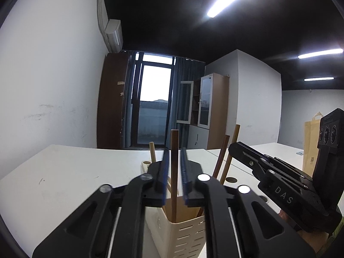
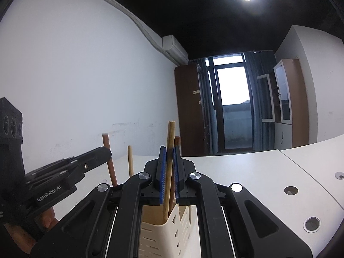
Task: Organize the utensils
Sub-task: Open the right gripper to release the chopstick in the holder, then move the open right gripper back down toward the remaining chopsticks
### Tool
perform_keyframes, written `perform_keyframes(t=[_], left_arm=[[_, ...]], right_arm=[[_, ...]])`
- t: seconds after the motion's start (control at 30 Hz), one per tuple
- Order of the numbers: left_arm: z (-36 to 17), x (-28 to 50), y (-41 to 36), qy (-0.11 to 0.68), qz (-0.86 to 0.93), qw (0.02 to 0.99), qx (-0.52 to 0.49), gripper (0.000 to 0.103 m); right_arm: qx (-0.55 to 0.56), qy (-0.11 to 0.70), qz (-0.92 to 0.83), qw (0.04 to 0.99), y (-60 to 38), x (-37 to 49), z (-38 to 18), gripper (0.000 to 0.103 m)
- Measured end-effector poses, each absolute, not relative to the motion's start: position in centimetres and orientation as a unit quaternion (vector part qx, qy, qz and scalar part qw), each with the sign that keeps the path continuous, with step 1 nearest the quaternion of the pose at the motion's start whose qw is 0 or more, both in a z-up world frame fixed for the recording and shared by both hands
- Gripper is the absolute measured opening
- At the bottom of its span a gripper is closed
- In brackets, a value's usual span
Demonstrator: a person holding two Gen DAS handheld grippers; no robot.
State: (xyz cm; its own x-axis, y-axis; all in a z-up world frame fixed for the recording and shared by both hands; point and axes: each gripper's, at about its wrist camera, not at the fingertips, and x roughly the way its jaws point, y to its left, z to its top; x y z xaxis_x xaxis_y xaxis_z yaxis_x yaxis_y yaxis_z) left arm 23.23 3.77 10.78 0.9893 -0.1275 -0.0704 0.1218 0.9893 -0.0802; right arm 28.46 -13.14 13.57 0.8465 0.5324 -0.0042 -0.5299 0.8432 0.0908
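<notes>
A cream slotted utensil holder (image 1: 185, 232) (image 2: 159, 234) stands on the white table with several wooden sticks upright in it. My left gripper (image 1: 174, 150) straddles a dark brown stick (image 1: 174, 172). A thin gap shows on each side of the stick, so the blue pads do not press it. My right gripper (image 2: 169, 148) is shut on a light bamboo stick (image 2: 169, 135) that reaches down into the holder. In the other camera each gripper shows from the side, the right gripper (image 1: 233, 149) and the left gripper (image 2: 107, 153).
More sticks lean in the holder: a pale one (image 1: 152, 152) and a reddish one (image 1: 223, 157). The white table (image 2: 247, 172) has round cable holes (image 2: 290, 190). A brown paper bag (image 1: 310, 142) stands at the right. A person's hand (image 2: 47, 219) grips the left tool.
</notes>
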Motion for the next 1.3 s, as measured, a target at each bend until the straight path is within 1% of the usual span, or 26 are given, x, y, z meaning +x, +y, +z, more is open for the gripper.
perform_keyframes(t=[0.1,0.17,0.33,0.43,0.6,0.67,0.77,0.8,0.83,0.87,1.13,1.3], left_arm=[[11.2,22.7,4.3,0.033,-0.059,0.997,-0.042,0.020],[11.5,22.3,4.6,0.034,-0.062,0.996,-0.047,0.020],[11.8,21.8,5.0,0.033,-0.060,0.997,-0.047,0.021],[11.9,21.6,5.2,0.040,-0.058,0.996,-0.050,0.023],[11.8,21.0,5.1,0.056,-0.056,0.995,-0.056,0.028],[11.9,20.9,4.8,0.067,-0.042,0.996,-0.050,0.030],[11.6,20.5,4.4,0.091,-0.058,0.993,-0.047,0.032],[11.4,20.2,4.3,0.094,-0.058,0.993,-0.044,0.035],[11.3,19.7,4.2,0.094,-0.050,0.994,-0.040,0.037],[11.1,19.5,4.2,0.097,-0.048,0.993,-0.041,0.039],[10.0,19.1,4.7,0.152,-0.014,0.987,-0.052,0.040],[9.1,19.8,4.7,0.204,-0.005,0.977,-0.060,0.042]], right_arm=[[0.039,0.020,0.274,0.961,-13.1,28.5,13.3,0.010],[0.041,0.023,0.274,0.961,-13.3,28.6,13.2,0.018],[0.040,0.026,0.270,0.962,-13.8,27.8,12.4,0.020],[0.036,0.027,0.266,0.963,-13.8,27.5,12.4,0.025],[0.032,0.031,0.262,0.964,-14.0,26.8,12.5,0.032],[0.031,0.033,0.259,0.965,-14.0,26.4,12.5,0.037],[0.028,0.044,0.258,0.965,-14.1,25.9,12.4,0.038],[0.026,0.047,0.258,0.965,-14.2,25.7,12.3,0.038],[0.021,0.052,0.258,0.965,-14.2,25.4,12.2,0.039],[0.017,0.056,0.258,0.964,-14.3,25.2,12.1,0.042],[0.016,0.131,0.254,0.958,-14.7,24.8,10.7,0.049],[-0.003,0.170,0.259,0.951,-13.7,24.2,9.9,0.057]])
